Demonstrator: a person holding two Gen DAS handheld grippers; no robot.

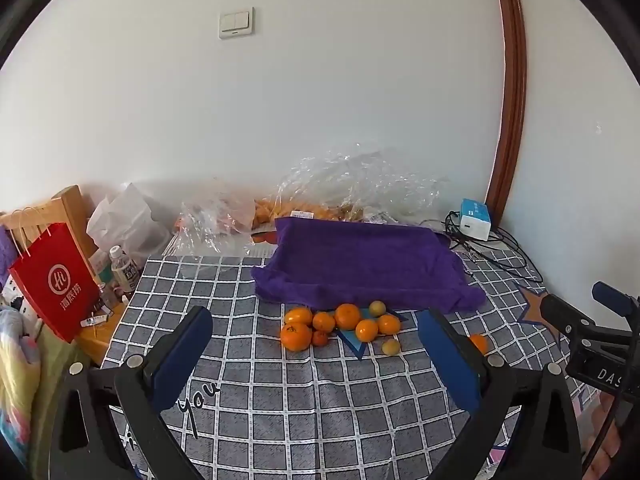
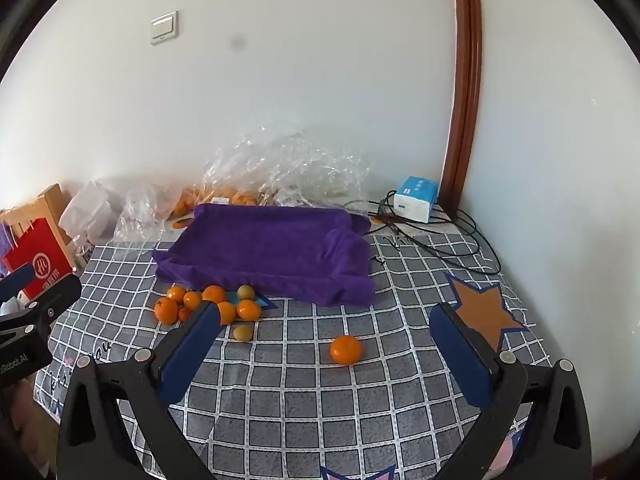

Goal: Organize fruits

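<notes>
Fruits (image 1: pixel 340 326) sit in a tight cluster on the checked tablecloth (image 1: pixel 304 400), just at the near edge of the purple towel (image 1: pixel 360 264); some oranges touch each other, and two pale yellow-green ones lie at the cluster's right side. One lone orange (image 2: pixel 346 349) rests well apart, toward the right edge, with bare cloth all around it. Round as they are, none shows a long axis. The towel's long side runs across the table, parallel to the far wall. My left gripper (image 1: pixel 316 344) hangs with fingers spread wide, nothing between them; my right gripper (image 2: pixel 324 344) is likewise spread and holds nothing. In the left view my right-hand finger hides half the lone orange. Behind the towel, crumpled clear bags (image 2: pixel 280 168) blur more oranges. Cables (image 2: pixel 440 240) trail across the far right corner.
</notes>
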